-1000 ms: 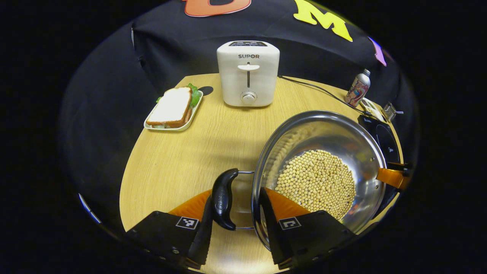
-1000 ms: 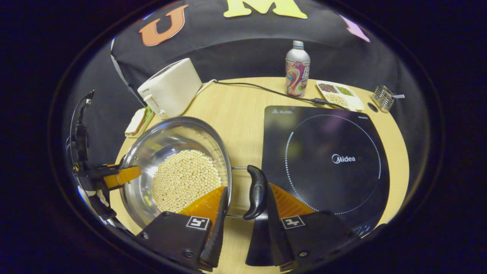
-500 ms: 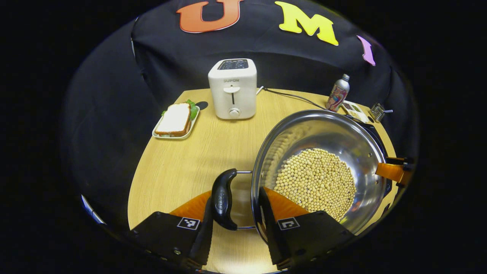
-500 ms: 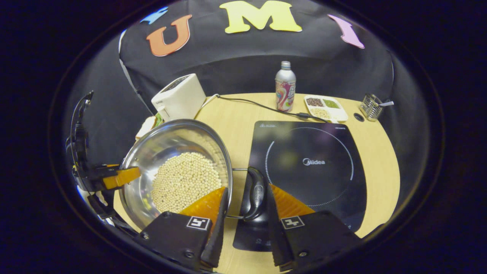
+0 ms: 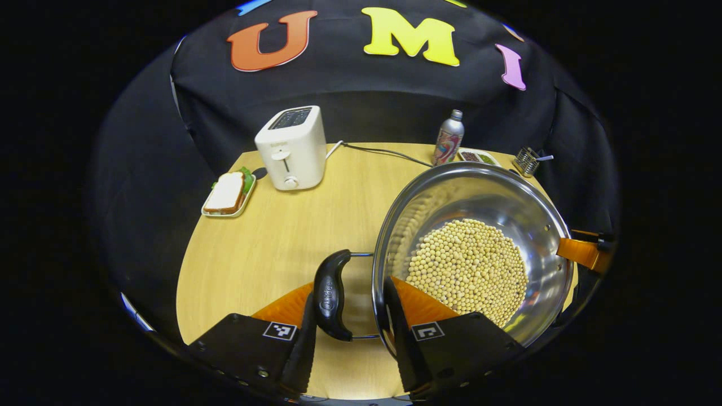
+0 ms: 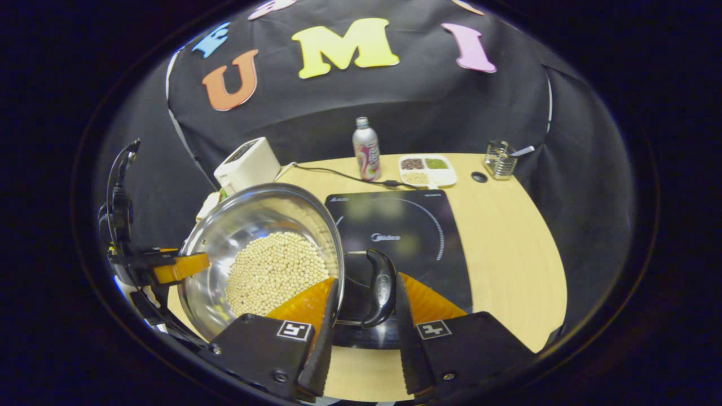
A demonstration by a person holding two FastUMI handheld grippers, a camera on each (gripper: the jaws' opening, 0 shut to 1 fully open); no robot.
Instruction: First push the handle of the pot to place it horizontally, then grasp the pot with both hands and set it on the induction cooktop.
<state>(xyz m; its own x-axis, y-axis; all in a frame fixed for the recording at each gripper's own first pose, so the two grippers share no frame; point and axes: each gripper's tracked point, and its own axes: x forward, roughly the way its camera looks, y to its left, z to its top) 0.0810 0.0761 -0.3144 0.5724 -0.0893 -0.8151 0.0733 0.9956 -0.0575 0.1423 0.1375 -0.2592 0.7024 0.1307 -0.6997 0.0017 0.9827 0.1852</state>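
A steel pot (image 5: 479,197) holding pale round beans (image 5: 468,265) hangs in the air between both grippers. My left gripper (image 5: 350,293) is shut on the pot: one finger lies outside the black left handle (image 5: 330,293), the other inside the pot wall. In the right gripper view my right gripper (image 6: 365,285) is shut the same way over the black right handle (image 6: 381,287) and the rim of the pot (image 6: 254,214). That handle hovers over the near left part of the black induction cooktop (image 6: 417,225). The left gripper (image 6: 169,265) shows at the pot's far side.
On the wooden table (image 5: 271,248) stand a white toaster (image 5: 290,146), a plate with a sandwich (image 5: 228,194), a drink bottle (image 6: 366,149), a divided snack tray (image 6: 427,169) and a wire holder (image 6: 501,159). A black cable (image 6: 338,176) runs behind the cooktop.
Both grippers have lifted the pot and carried it right. The cooktop, earlier beside the pot, now lies under its right handle. The table items look farther away.
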